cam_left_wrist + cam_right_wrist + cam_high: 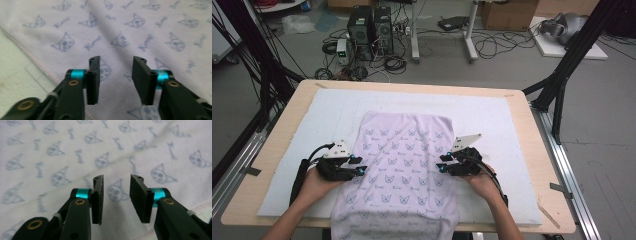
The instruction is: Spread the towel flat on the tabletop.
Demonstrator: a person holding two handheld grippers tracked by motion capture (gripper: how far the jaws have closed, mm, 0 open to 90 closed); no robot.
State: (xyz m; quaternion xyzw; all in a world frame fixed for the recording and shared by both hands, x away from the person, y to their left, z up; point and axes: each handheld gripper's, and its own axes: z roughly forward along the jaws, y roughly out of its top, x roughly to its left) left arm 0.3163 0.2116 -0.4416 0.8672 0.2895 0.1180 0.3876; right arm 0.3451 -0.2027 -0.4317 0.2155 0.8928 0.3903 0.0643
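A pale lilac cloth (404,165) printed with small blue cat faces lies flat on the white mat (492,115), its near end hanging over the table's front edge. My left gripper (359,166) sits at the cloth's left edge and points inward. In the left gripper view the left gripper (116,62) is open above the cloth (140,32), whose stitched hem (37,63) runs past at the left. My right gripper (443,163) is at the cloth's right edge. In the right gripper view the right gripper (116,180) is open over the cloth (75,152), with nothing between its pads.
The mat covers most of a wooden table (412,85). Black frame posts (562,75) stand at the far right and far left. On the floor beyond are computer towers (369,27), tangled cables and a cardboard box (507,12).
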